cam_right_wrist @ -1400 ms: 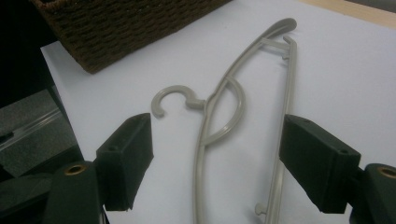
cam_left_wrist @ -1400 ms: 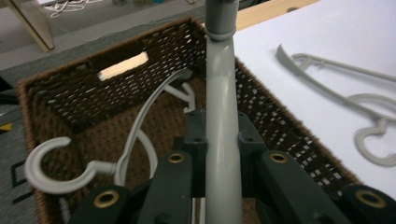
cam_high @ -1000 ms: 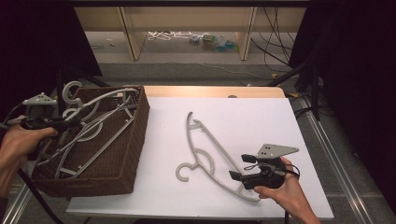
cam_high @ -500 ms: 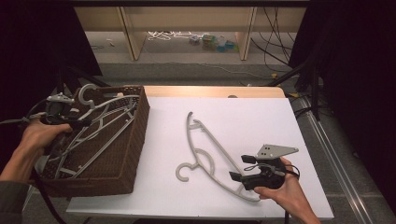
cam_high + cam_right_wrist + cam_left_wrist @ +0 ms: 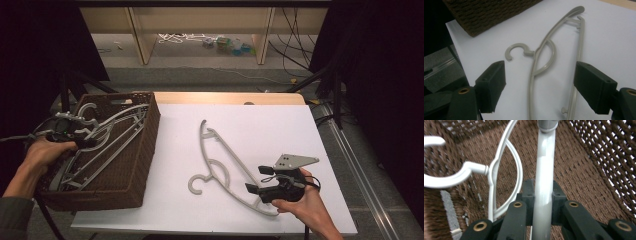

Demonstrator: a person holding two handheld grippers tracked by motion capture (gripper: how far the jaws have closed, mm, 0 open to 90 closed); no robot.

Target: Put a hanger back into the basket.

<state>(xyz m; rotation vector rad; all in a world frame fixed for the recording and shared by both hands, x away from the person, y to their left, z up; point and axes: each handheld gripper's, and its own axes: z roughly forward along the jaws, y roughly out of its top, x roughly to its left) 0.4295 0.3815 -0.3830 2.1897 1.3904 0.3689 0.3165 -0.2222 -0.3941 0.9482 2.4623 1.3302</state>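
From above we look forward and down on the white table (image 5: 280, 130). Riding the left gripper (image 5: 541, 202), we peer close along its jaws into the wicker basket (image 5: 584, 170). Riding the right gripper (image 5: 540, 87), we see the grey hanger (image 5: 544, 57) just ahead, shared with the high view.

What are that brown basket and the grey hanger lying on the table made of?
The brown basket looks like woven wicker or rattan: its walls show a coarse braided weave, open in places. The grey hanger on the white table appears to be moulded plastic with a matte finish, judging by its smooth one-piece ribs and hook.
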